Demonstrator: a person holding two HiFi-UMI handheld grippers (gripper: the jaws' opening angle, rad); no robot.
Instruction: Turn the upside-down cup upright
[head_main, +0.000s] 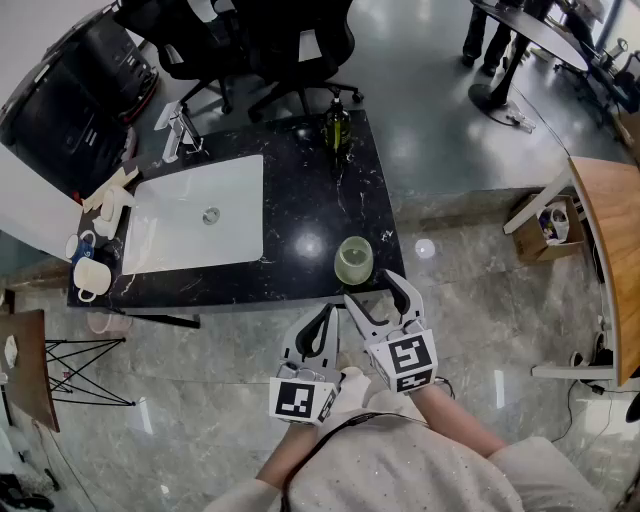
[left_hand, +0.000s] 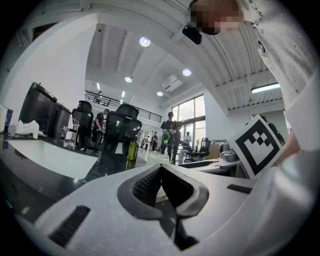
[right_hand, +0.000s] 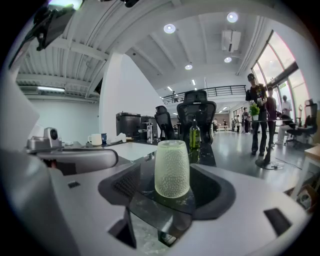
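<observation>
cup (right_hand: 172, 169) | mouth-down near worktop (head_main: 300, 200) front edge, toward right corner | right tongs (head_main: 373, 292) wide open, framing cup, not touching, seemingly lined up to grasp | left tongs (head_main: 322, 318) closed, empty, held back

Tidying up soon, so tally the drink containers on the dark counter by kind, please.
Green cup, upside down: 1
Mugs: 2 (white mug, bluish mug)
Bottle: 1
Total: 4
</observation>
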